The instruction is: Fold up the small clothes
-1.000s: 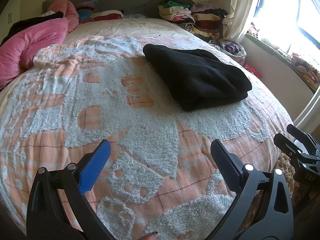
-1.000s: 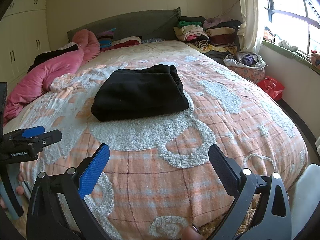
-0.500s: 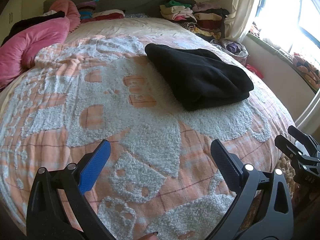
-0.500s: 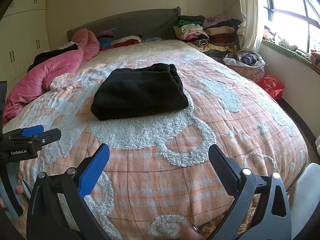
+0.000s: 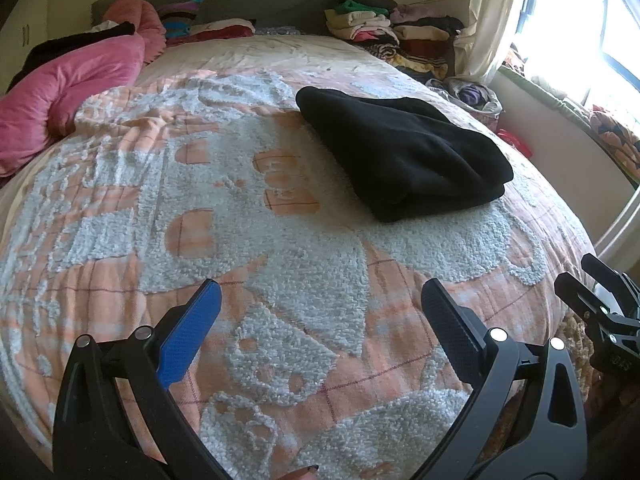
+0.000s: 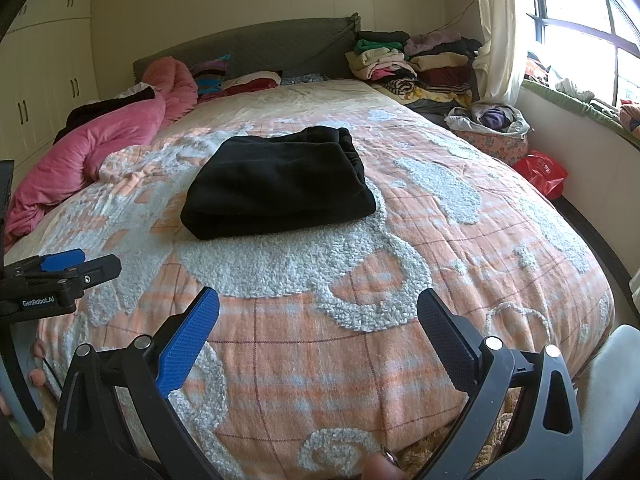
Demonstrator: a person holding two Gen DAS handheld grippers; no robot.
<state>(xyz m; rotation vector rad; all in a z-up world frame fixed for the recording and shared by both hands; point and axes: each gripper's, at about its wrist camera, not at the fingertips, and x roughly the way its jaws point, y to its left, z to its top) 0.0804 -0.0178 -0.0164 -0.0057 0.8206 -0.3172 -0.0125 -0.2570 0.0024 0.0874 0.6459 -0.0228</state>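
Left wrist view: left gripper [image 5: 318, 308] at bottom of frame, jaws wide, empty, over the bedspread [image 5: 280, 248]. Right gripper [image 6: 318, 308] same: spread wide, nothing held. Black folded garment [image 6: 276, 192] sits mid-frame, well apart from both, edges roughly squared. Risks as I read it: thick fleece springs open if nudged; a finger catches the nubby bedspread loops and drags it. Far upper right, clothes stack [image 6: 404, 64] leans, could topple.
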